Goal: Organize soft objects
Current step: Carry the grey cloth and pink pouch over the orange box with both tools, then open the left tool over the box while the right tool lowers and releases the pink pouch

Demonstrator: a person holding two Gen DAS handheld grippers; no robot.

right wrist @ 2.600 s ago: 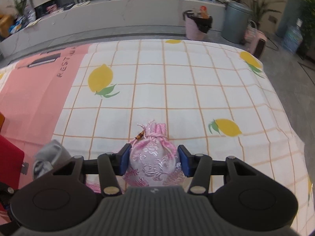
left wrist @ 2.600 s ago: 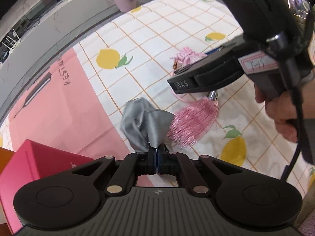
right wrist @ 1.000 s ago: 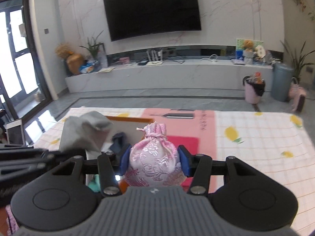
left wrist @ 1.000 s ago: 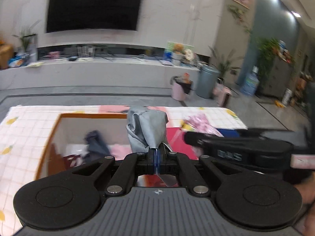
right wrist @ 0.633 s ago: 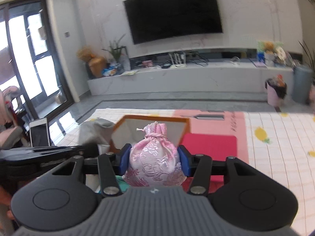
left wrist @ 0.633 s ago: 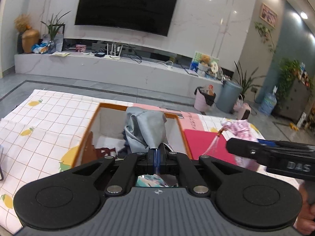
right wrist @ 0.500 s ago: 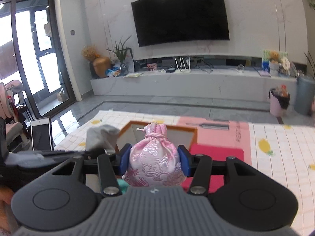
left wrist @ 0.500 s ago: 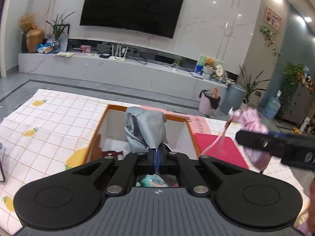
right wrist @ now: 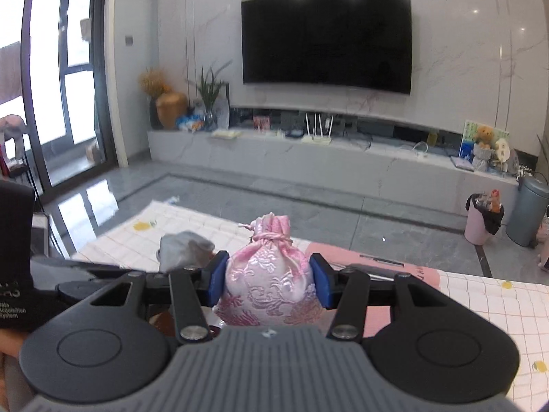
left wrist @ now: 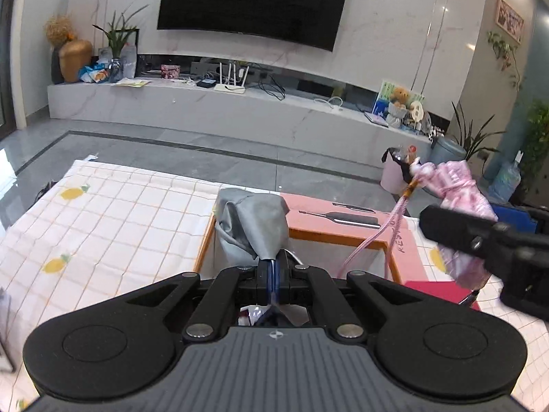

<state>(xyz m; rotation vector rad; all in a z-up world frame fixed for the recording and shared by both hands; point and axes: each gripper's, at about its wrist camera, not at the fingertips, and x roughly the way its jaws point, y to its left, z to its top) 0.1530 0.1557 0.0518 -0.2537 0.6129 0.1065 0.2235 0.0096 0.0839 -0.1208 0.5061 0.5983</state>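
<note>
My left gripper (left wrist: 273, 274) is shut on a grey cloth pouch (left wrist: 252, 225) and holds it upright over the open orange-rimmed box (left wrist: 338, 238). My right gripper (right wrist: 269, 281) is shut on a pink embroidered drawstring pouch (right wrist: 269, 279). In the left wrist view that pink pouch (left wrist: 456, 189) hangs at the right with its pink tassel cord (left wrist: 381, 237) trailing down toward the box. The grey pouch (right wrist: 185, 247) also shows left of the pink one in the right wrist view.
The box sits on a lemon-print checked cloth (left wrist: 103, 213) with a pink panel (left wrist: 346, 211). A red lid (left wrist: 442, 292) lies right of the box. A TV bench (left wrist: 240, 110), pink bin (left wrist: 393, 171) and grey bin (right wrist: 526, 209) stand behind.
Both grippers have risen and tilted up from the table, each carrying its pouch leftward to above the orange-rimmed box. The box interior now sits lower in view.
</note>
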